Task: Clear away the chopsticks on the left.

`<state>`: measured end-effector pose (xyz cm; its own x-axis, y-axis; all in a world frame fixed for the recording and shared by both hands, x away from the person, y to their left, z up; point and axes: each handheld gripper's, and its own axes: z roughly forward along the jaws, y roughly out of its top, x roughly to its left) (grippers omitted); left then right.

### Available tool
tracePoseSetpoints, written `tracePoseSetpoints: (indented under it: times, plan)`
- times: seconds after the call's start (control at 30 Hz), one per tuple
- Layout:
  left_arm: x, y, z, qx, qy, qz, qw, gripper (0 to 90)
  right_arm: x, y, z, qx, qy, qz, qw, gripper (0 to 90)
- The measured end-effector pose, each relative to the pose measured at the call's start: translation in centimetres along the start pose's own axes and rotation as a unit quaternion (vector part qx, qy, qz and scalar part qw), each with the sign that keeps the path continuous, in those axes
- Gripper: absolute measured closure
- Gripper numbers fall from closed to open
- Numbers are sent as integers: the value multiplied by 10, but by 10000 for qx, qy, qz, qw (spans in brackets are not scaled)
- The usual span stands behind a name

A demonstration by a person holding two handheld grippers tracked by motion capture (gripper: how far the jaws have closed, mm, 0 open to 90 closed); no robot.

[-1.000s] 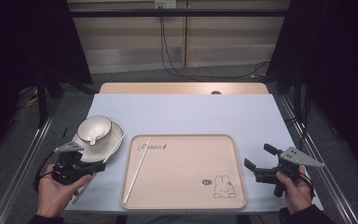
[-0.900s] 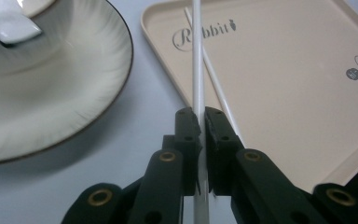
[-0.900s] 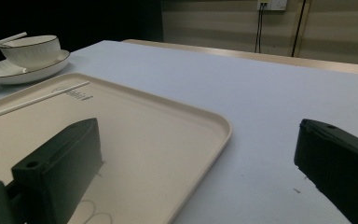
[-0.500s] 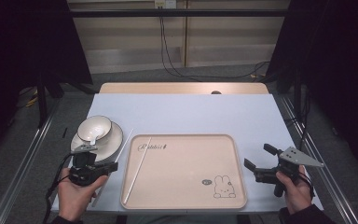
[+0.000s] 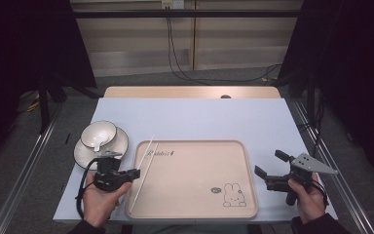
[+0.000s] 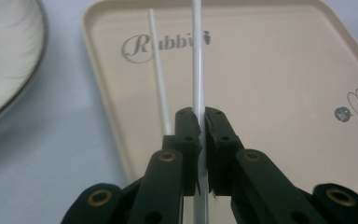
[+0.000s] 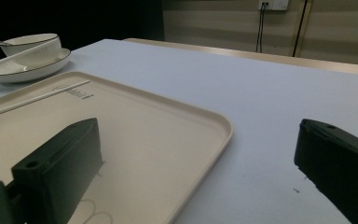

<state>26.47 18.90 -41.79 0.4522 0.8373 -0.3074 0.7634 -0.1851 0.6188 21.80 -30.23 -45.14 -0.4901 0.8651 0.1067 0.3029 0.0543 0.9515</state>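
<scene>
Two white chopsticks (image 5: 143,168) lie lengthwise along the left side of the beige tray (image 5: 195,195). My left gripper (image 5: 135,173) reaches over the tray's left rim and is shut on one chopstick (image 6: 197,70), which runs straight out between the jaws of the left gripper (image 6: 201,123). The other chopstick (image 6: 159,70) lies free just to its left on the tray (image 6: 270,93). My right gripper (image 5: 270,163) hovers beside the tray's right edge, open and holding nothing. In its own view the right gripper (image 7: 200,163) frames the tray's corner (image 7: 214,123).
A white bowl (image 5: 99,134) with a spoon (image 5: 97,145) in it stands on a plate (image 5: 119,145) at the left, just behind my left hand. The plate's rim (image 6: 4,70) is close to the left gripper. A rabbit print (image 5: 233,194) marks the tray's near right corner.
My left hand has moved right from beside the plate to the tray's left edge, where its jaws now hold a chopstick. The right hand has stayed put.
</scene>
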Motion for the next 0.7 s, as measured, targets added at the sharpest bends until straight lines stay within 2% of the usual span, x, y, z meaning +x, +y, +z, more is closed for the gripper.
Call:
tracePoseSetpoints:
  times: [0.07, 0.1, 0.2, 0.3, 0.7]
  plan:
    - [-4, 2, 4, 0, -14, 6, 10000, 848, 0, 0, 0, -11, 9, -34, 10000, 6]
    - [-9, 5, 10, 23, 24, 33, 10000, 847, 0, 0, -1, -15, 17, -26, 10000, 6]
    - [-13, 7, 19, 27, 97, -5, 9999, 847, 0, 0, -1, -15, 24, -33, 10000, 6]
    - [-10, 8, 25, 3, 139, -166, 9998, 847, -1, 0, -1, -3, 40, -68, 10000, 6]
    - [-1, 5, 48, 314, 383, -317, 9983, 847, 0, 0, 0, 7, 36, 2, 10000, 6]
